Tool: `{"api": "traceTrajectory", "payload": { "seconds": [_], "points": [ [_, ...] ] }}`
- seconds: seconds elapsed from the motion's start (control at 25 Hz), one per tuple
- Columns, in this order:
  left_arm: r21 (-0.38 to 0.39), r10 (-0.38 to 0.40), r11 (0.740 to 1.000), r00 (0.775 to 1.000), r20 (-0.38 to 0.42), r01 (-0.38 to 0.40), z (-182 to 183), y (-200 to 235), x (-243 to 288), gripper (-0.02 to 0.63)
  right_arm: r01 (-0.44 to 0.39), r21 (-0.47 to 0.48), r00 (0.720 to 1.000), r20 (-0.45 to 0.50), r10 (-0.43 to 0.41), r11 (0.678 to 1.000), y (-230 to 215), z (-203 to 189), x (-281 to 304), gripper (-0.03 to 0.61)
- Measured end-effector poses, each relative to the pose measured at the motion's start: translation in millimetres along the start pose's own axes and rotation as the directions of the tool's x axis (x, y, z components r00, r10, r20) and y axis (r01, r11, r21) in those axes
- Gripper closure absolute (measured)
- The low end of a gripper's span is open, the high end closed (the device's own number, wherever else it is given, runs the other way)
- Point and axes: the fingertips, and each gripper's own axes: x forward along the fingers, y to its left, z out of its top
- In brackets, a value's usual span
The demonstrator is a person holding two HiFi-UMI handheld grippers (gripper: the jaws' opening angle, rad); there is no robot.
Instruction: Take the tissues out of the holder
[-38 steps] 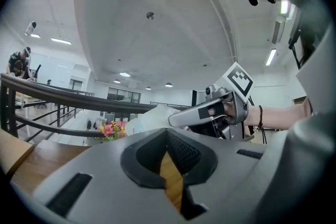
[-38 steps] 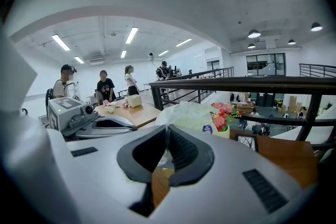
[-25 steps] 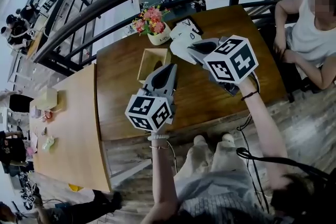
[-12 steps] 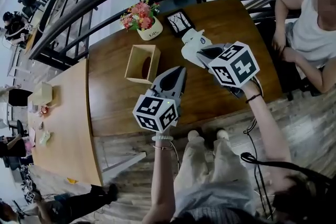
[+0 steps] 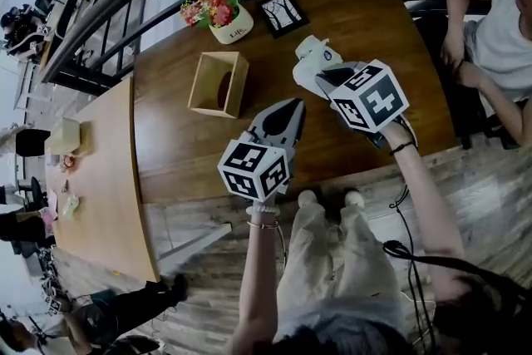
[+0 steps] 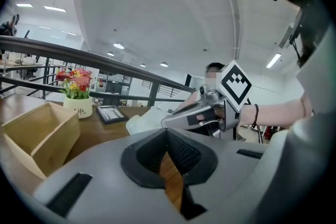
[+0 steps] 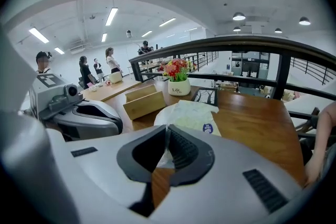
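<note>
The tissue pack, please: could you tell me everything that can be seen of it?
The tissue pack is a soft white plastic-wrapped packet, crumpled, with a small round blue label on top. It lies out of the wooden holder, seemingly on the brown table. The right tongs are shut on its near edge.

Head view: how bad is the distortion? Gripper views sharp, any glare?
Head view: heavy fisheye, the table edges bow, lighting even. Left gripper view: dark vignetted corners, ceiling lights bright. Right gripper view: same vignette, tissue pack sharp, no glare on it.
</note>
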Motion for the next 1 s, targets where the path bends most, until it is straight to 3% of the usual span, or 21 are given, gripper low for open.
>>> {"api": "traceTrajectory", "payload": {
  "seconds": [0.48, 0.88, 1.0],
  "points": [
    [-0.05, 0.001, 0.999, 0.999, -0.045, -0.004, -28, -10, 13, 0.606, -0.029, 0.085, 0.999, -0.044, 0.032, 0.996, 2, -47, 15, 0.561],
    [-0.067, 0.014, 0.998, 0.999, -0.048, -0.017, -41, -15, 14, 0.606, -0.034, 0.043, 0.996, -0.08, 0.038, 0.998, 11, -65, 21, 0.558],
    [-0.07, 0.016, 0.997, 0.999, -0.048, -0.02, -41, -17, 14, 0.606, -0.036, 0.047, 0.997, -0.07, 0.04, 0.998, 12, -64, 20, 0.484]
  ]
}}
